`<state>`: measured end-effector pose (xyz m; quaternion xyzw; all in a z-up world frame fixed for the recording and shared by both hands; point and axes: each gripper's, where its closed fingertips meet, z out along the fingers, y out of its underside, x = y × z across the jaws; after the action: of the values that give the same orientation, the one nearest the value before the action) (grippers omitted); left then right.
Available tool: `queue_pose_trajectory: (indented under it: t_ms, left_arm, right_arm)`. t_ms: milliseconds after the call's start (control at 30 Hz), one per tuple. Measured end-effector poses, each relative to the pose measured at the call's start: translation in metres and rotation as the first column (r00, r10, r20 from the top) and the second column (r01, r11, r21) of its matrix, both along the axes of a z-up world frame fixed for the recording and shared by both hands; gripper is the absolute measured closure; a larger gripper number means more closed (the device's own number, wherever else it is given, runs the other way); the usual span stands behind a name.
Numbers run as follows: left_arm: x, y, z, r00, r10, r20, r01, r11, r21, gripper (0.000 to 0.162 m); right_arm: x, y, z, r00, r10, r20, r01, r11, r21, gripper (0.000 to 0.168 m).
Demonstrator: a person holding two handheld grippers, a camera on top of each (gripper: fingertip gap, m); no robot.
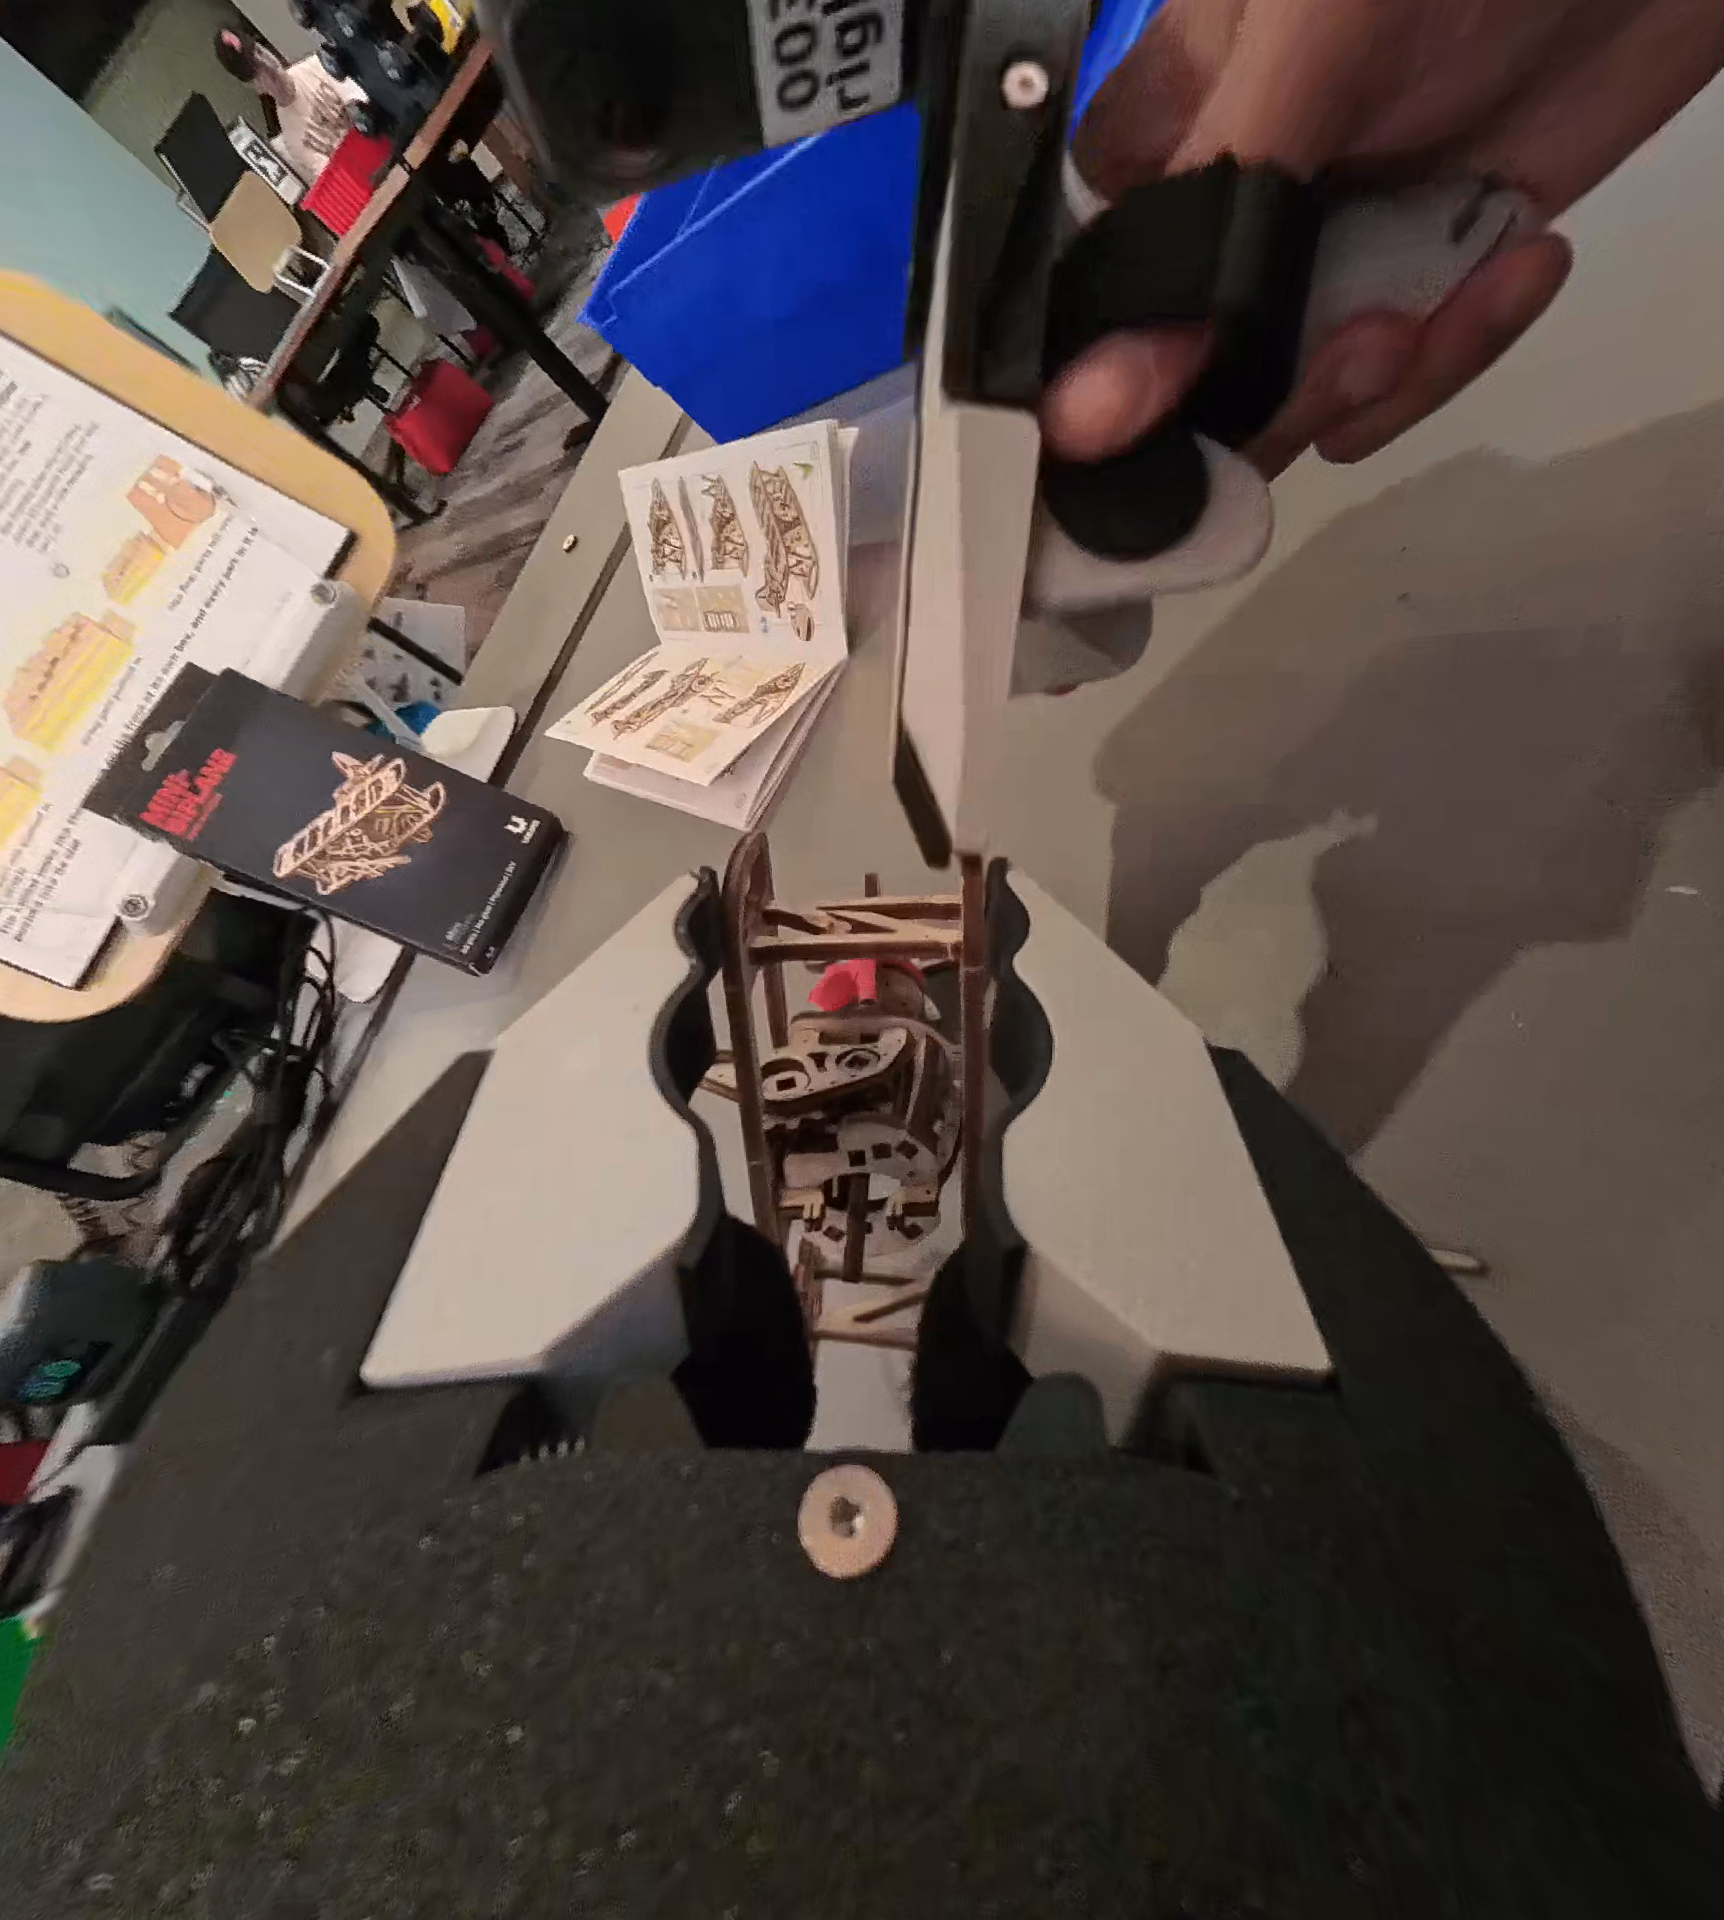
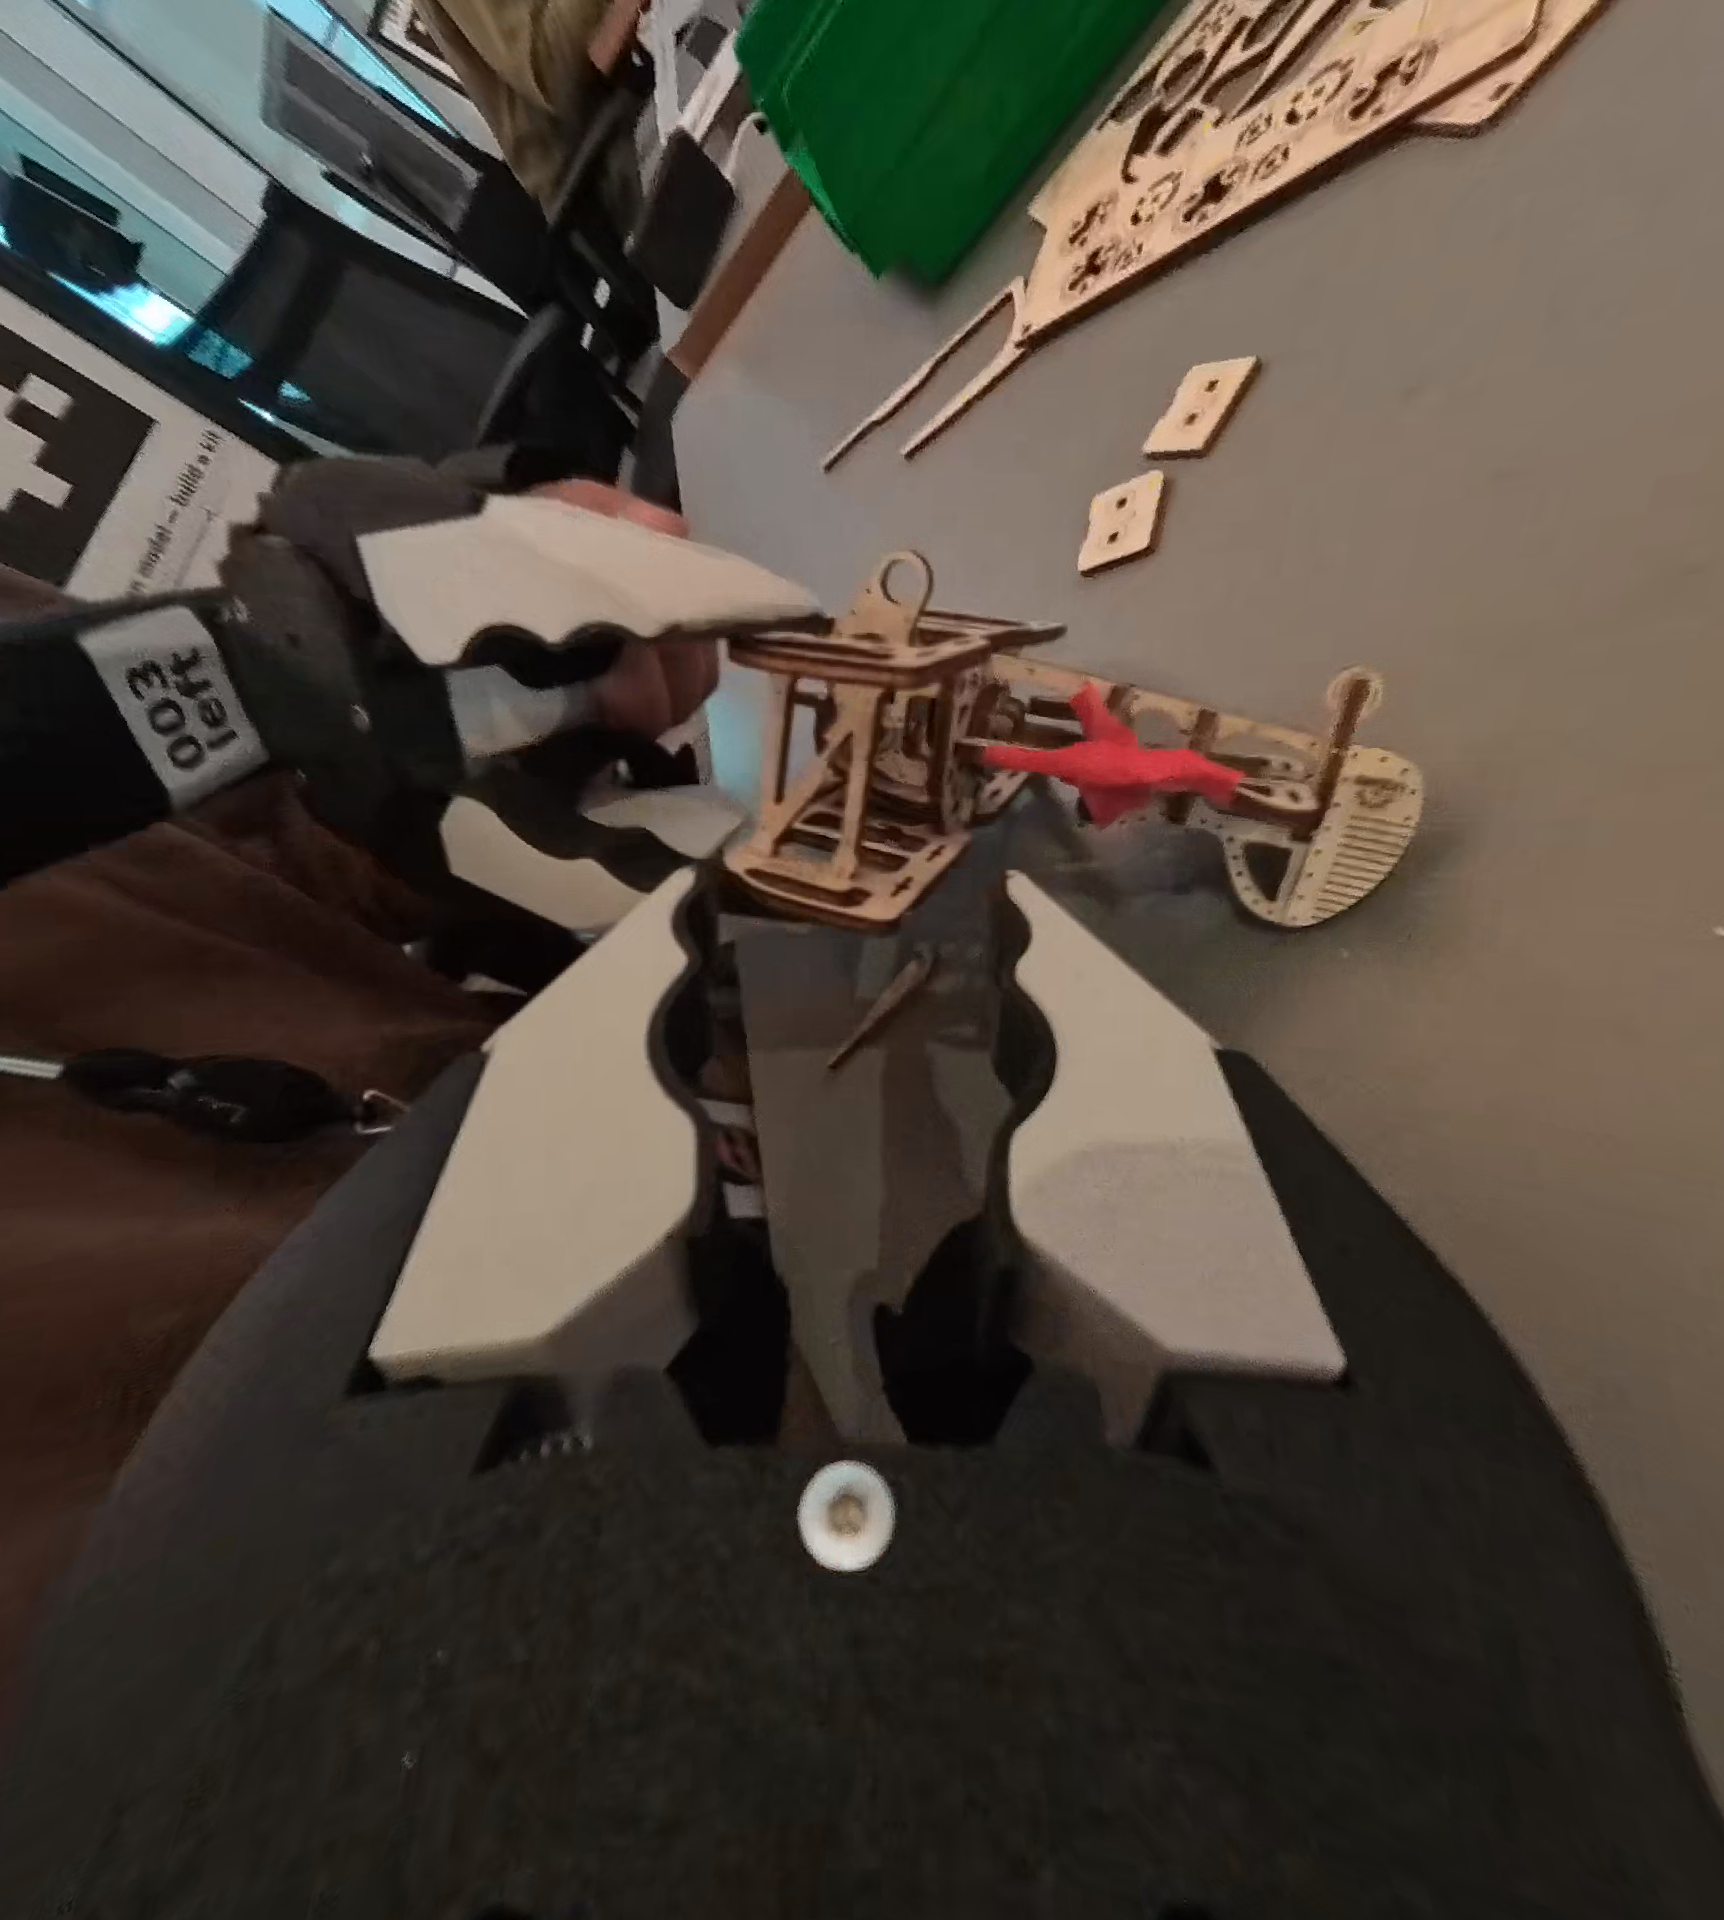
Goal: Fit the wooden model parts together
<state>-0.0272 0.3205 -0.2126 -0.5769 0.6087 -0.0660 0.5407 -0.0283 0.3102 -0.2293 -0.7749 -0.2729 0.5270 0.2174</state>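
**A:** Start with the left wrist view. What is the left gripper (image 1: 842,1049) doing?

**B:** Its jaws are closed onto the wooden biplane model (image 1: 853,1081), pressing on the two wing frames from either side. The model sits between the fingers, with a red propeller (image 1: 842,985) showing at its far end. The right gripper (image 1: 951,831) comes down from above, a hand (image 1: 1357,239) around its handle, and its tip touches the model's right wing edge.

**A:** Anything else on the grey tabletop (image 1: 1460,1039)?

**B:** An open instruction booklet (image 1: 733,613) lies beyond the model, a black product box (image 1: 338,821) to its left, and a blue bin (image 1: 764,281) farther back.

**A:** And the right wrist view?

**B:** The right gripper (image 2: 853,904) has its jaws parted, the tips just at the model's lower wing; whether they pinch it I cannot tell. A thin wooden stick (image 2: 879,1008) lies between the fingers on the tabletop (image 2: 1460,1143). The left gripper (image 2: 733,727) reaches in from the left, clamping the wooden biplane model (image 2: 868,748), whose tail (image 2: 1336,831) rests against the tabletop.

**A:** Loose parts?

**B:** Two small square wooden plates (image 2: 1164,462), a forked wooden piece (image 2: 941,384), a cut-out wooden sheet (image 2: 1253,135) and a green bin (image 2: 920,114) lie beyond.
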Motion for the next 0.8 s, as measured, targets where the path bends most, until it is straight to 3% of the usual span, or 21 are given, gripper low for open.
queue_pose_trajectory:
  t_ms: [133,267,467,567,667,733,800]
  left_arm:
    - [0.006,-0.006,-0.006,0.997,0.015,-0.077,-0.007,0.994,0.105,0.114]
    - [0.012,-0.007,-0.008,0.991,0.07,-0.112,-0.051,0.985,0.164,0.114]
    - [0.018,-0.01,-0.013,0.988,0.103,-0.117,-0.083,0.983,0.166,0.103]
    - [0.015,-0.005,-0.027,0.979,0.128,-0.16,-0.11,0.987,0.117,0.085]
    - [0.018,-0.006,-0.031,0.979,0.116,-0.168,-0.104,0.991,0.08,0.088]
    - [0.023,-0.01,-0.036,0.975,0.092,-0.201,-0.075,0.993,0.089,0.101]
    - [0.022,-0.01,-0.037,0.971,0.099,-0.219,-0.076,0.991,0.109,0.104]
  right_arm:
    - [-0.011,0.0,0.005,0.999,-0.05,0.014,0.05,0.998,0.03,0.126]
    - [-0.011,-0.003,-0.003,0.982,-0.107,0.154,0.091,0.99,0.106,0.142]
    - [-0.002,-0.008,-0.012,0.955,-0.217,0.2,0.188,0.97,0.154,0.147]
    - [0.0,-0.012,-0.017,0.946,-0.223,0.237,0.183,0.966,0.182,0.147]
    - [-0.002,-0.017,-0.014,0.943,-0.223,0.246,0.171,0.962,0.213,0.147]
    - [-0.004,-0.02,-0.013,0.943,-0.218,0.251,0.162,0.96,0.227,0.147]
    - [-0.004,-0.02,-0.013,0.937,-0.226,0.266,0.156,0.953,0.261,0.147]
